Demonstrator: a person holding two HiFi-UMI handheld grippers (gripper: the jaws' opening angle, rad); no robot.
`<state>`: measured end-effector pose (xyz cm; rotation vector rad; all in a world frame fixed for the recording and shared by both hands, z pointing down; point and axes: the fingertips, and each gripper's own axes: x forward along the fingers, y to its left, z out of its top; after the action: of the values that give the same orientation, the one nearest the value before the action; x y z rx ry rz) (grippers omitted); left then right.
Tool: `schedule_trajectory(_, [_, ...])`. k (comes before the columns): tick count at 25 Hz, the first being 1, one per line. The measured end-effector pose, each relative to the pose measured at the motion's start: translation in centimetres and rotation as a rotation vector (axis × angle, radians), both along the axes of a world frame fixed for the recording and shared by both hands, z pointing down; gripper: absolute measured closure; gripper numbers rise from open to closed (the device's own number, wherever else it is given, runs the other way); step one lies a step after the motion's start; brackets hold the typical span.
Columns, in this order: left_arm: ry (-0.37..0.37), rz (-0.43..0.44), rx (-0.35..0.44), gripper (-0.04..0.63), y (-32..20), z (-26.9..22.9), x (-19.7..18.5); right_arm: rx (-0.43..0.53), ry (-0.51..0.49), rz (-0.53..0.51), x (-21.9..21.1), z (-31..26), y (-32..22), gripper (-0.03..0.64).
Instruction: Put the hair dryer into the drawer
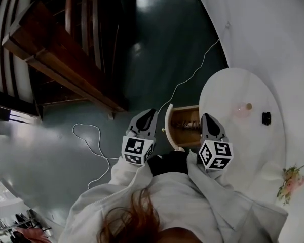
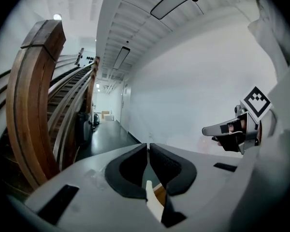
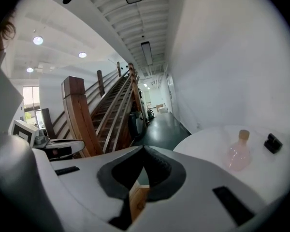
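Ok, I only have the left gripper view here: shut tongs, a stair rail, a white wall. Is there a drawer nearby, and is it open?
Observer: Yes. The head view shows the drawer standing open at the side of a white table.
Reviewer: What is the other gripper doing?
Observer: The right gripper has its tongs shut, with nothing between them.
Reviewer: Anything on the tabletop?
Observer: A pink bottle and, beside it, a small black thing.

Open drawer (image 1: 181, 116); table rim (image 1: 204, 92) beside
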<state>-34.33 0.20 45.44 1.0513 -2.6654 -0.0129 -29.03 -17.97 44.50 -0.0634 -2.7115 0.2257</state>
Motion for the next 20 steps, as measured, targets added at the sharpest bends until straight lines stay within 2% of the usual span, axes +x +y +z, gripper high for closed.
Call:
schedule_trajectory(10, [0.036, 0.075, -0.034, 0.568, -0.5, 1.6, 1.7, -0.003, 0.010, 0.025, 0.6, 0.6, 0.6, 0.568])
schedule_trajectory(20, [0.056, 0.105, -0.034, 0.568, -0.5, 2.0, 1.8, -0.003, 0.023, 0.049, 1.3, 0.7, 0.9, 0.568])
